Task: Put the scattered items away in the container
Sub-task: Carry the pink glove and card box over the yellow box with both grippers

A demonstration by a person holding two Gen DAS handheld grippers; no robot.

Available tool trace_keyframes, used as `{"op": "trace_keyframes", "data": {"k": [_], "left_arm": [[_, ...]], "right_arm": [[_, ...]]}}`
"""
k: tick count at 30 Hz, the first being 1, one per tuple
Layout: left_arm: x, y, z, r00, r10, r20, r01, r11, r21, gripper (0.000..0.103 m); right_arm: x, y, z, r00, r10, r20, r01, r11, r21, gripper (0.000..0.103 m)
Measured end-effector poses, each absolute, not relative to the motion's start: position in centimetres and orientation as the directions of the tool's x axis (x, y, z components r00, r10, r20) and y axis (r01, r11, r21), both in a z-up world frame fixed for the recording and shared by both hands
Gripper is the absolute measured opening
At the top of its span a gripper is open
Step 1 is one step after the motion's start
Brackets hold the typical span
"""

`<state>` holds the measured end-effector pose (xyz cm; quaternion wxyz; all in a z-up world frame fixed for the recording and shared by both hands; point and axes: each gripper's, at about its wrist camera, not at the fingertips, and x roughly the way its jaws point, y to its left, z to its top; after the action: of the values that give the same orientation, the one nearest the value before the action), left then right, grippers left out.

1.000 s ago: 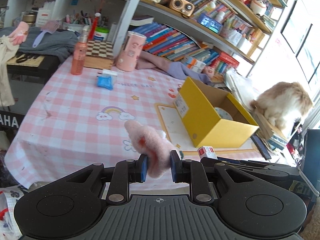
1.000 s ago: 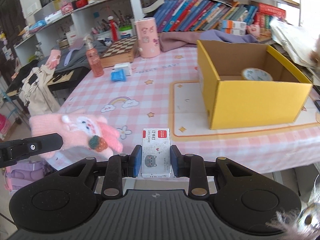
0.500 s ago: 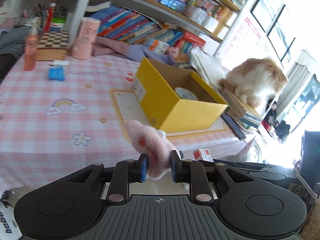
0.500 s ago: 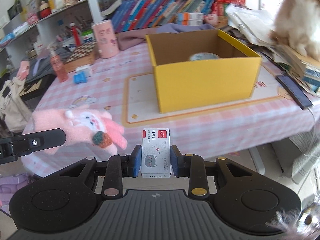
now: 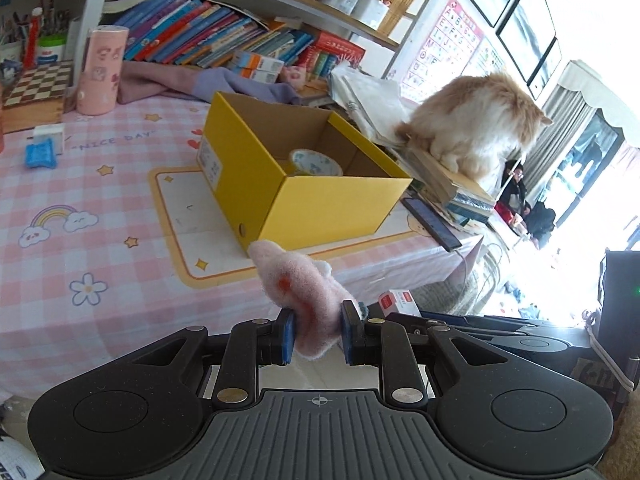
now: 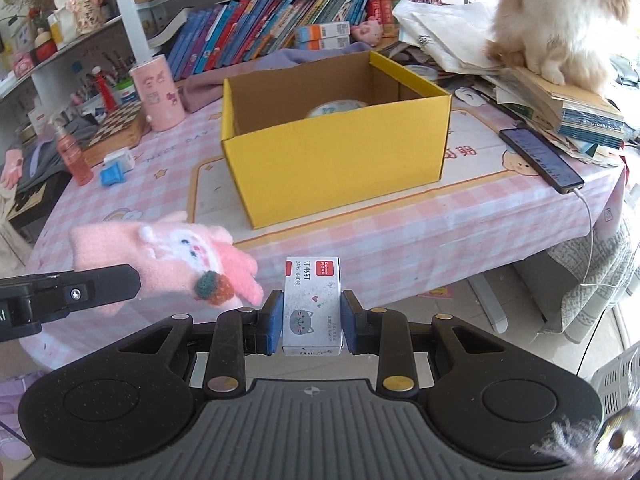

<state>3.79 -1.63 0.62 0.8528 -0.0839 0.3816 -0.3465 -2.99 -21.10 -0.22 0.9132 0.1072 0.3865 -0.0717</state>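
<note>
My left gripper [image 5: 316, 334] is shut on a fluffy pink glove [image 5: 298, 288], held off the table's near edge. The glove also shows in the right wrist view [image 6: 172, 264], left of my right gripper [image 6: 312, 326]. The right gripper is shut on a small white staples box [image 6: 312, 306] with a red label and a cat drawing; it also shows in the left wrist view [image 5: 398, 300]. The open yellow cardboard box [image 6: 336, 156] stands on the table ahead of both grippers, with a tape roll [image 5: 316, 162] inside.
On the pink checked tablecloth [image 6: 360, 236] lie a blue clip [image 6: 113, 174], a pink bottle [image 6: 74, 156], a pink cylinder [image 6: 160, 94], a chessboard [image 6: 118, 126] and a phone [image 6: 540, 160]. A cat [image 6: 560, 20] sits on stacked books at the right. Bookshelves stand behind.
Both grippers have swung to the right along the table's near edge with their loads; the yellow box now stands straight ahead and nearer. The grips have not changed.
</note>
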Motion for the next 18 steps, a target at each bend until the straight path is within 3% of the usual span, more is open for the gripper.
{"op": "trace_keyframes", "data": {"k": [18], "left_arm": [[4.9,-5.4,1.4,0.439,-0.689,-0.576,0.595,0.704,-0.388,0.021]], "right_arm": [[-2.1,-24.4,-0.2,0.697,-0.064,-0.715,0.252,0.954,0.161,0.028]]}}
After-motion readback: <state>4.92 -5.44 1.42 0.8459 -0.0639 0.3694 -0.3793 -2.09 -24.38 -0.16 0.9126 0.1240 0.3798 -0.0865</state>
